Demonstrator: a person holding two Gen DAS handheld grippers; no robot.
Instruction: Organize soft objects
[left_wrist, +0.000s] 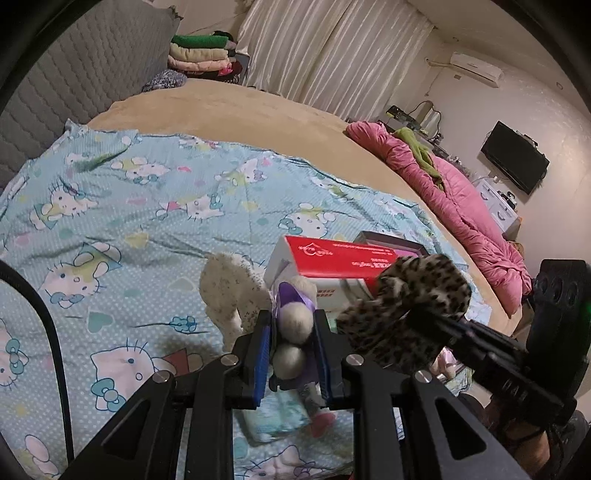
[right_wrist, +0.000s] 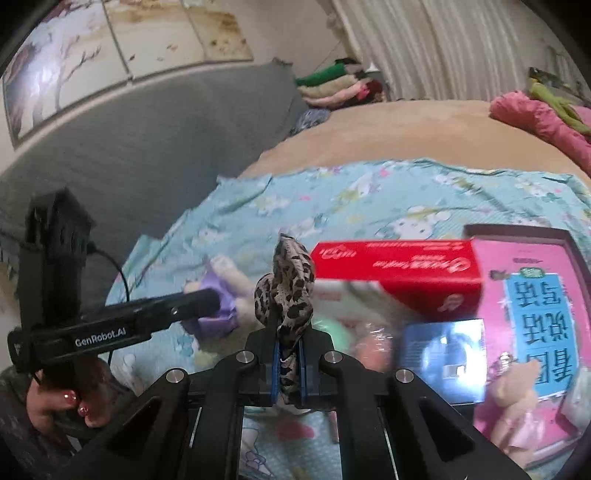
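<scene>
Left gripper clamps a white plush toy with purple ribbon, long axis running away along the fingers. Right gripper pinches a leopard-print fabric piece, standing upright above the jaws; its lower end is hidden. Red box and pink box just right, blurred, on the Hello Kitty blanket.

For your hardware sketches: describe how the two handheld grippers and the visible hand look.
Both grippers, left gripper and right gripper, are matte black, with angular frames, silver bolts and blue-lined fingers. The left one's body carries white GenRobot.AI lettering and a thin black cable. The hand holding it has glittery pink nails.
</scene>
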